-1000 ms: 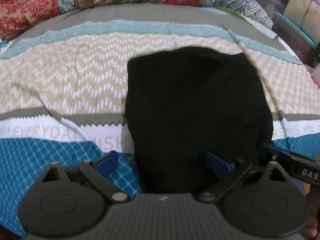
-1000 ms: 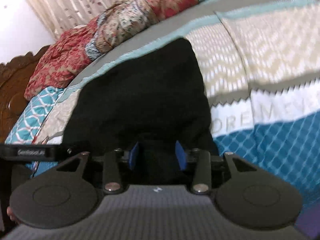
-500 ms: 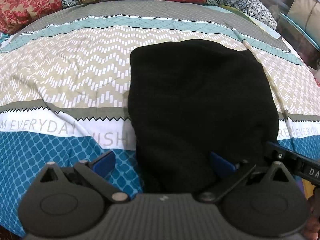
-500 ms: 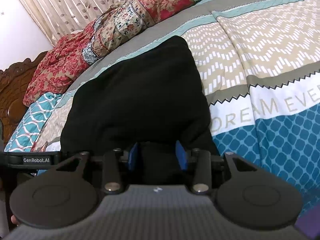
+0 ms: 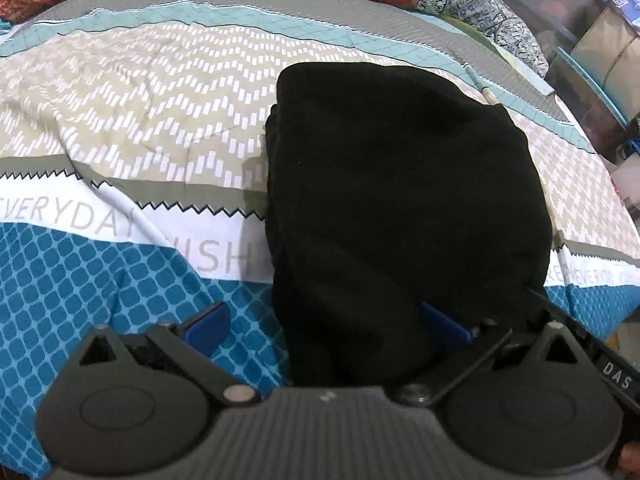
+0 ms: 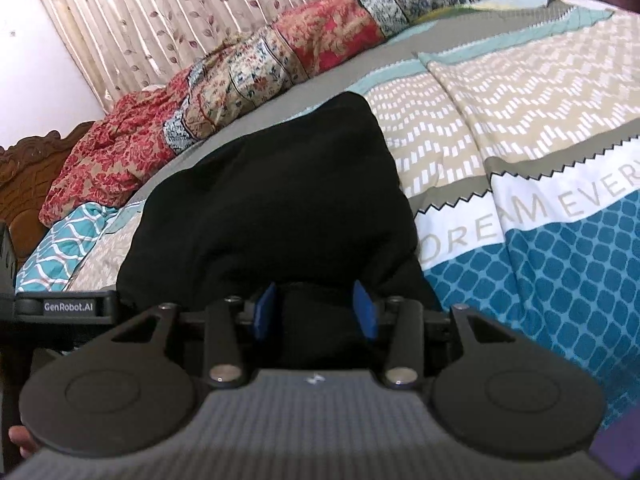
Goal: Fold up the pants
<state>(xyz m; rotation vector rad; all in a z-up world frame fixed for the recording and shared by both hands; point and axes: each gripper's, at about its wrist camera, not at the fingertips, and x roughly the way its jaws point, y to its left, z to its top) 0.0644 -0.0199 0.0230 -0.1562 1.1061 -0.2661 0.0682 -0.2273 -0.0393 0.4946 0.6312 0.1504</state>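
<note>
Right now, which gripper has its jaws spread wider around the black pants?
The left gripper: its blue pads sit far apart, one off the black pants over the blue bedspread. The right gripper's pads stand much closer together, with cloth between them.

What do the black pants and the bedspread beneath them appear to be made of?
Black pants: probably a soft knit or fleece; matte, no sheen, thick rounded folds. Bedspread: likely a thin printed woven cotton or blend; flat surface, crisp pattern, fine creases.
</note>
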